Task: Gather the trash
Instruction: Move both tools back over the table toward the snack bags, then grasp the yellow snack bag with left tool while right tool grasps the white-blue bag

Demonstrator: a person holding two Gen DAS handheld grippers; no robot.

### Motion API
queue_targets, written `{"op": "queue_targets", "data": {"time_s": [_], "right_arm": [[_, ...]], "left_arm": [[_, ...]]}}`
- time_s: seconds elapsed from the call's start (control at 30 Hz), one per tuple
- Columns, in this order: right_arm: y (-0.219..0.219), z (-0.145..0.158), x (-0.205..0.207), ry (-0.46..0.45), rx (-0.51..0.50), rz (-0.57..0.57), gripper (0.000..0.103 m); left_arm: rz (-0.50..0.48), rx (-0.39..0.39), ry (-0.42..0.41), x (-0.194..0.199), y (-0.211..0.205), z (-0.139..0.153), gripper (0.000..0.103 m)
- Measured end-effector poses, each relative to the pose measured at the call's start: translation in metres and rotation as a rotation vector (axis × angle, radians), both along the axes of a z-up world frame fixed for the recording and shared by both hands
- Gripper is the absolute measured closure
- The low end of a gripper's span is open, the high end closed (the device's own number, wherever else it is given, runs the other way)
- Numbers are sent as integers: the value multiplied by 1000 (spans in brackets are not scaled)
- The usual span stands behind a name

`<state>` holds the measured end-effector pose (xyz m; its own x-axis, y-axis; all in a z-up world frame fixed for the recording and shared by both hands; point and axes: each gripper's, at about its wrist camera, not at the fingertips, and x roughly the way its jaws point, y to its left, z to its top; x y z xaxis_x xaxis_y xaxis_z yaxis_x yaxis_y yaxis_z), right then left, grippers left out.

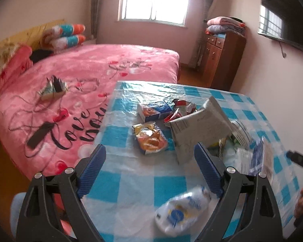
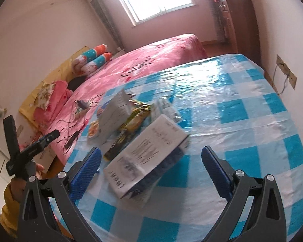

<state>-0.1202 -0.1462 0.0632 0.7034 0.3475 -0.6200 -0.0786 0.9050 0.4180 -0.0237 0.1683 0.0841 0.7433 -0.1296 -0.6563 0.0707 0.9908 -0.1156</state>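
Trash lies on a table under a blue and white checked cloth [image 1: 131, 189]: a blue box [image 1: 153, 111], a red wrapper [image 1: 179, 109], an orange snack bag [image 1: 150, 137] and a grey mailer bag [image 1: 200, 129]. My left gripper [image 1: 150, 169] is open above the cloth with nothing between its pads. A white packet with a blue label [image 1: 181, 209] lies below it, near its base. My right gripper [image 2: 151, 173] is open too. A white printed box [image 2: 147, 159] sits on the checked cloth [image 2: 252, 121] between its fingers, with the pads apart from it. The grey mailer bag [image 2: 115, 109] and a green-yellow wrapper [image 2: 135, 117] lie beyond the box.
A bed with a pink blanket [image 1: 70, 84] runs along the table's left side, with cables and small items on it. A wooden cabinet [image 1: 222, 56] stands by the far wall. A hand in a yellow sleeve [image 2: 10, 201] holds the left gripper at the left of the right wrist view.
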Motion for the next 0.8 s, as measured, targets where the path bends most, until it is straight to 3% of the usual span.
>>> {"op": "queue_targets", "data": {"time_s": [0.2,0.37,0.8], "right_arm": [[-23,-4,19,42,19,-30,5],[-35,-3,43,73,33,-42,5],[-10,-12,113,145,-10,117,7]], "left_arm": [[33,-36,108,46,-2,-28,14],[63,-55,172,72,1,-48,21],[69,-42,251,104,-3,-76,25]]}}
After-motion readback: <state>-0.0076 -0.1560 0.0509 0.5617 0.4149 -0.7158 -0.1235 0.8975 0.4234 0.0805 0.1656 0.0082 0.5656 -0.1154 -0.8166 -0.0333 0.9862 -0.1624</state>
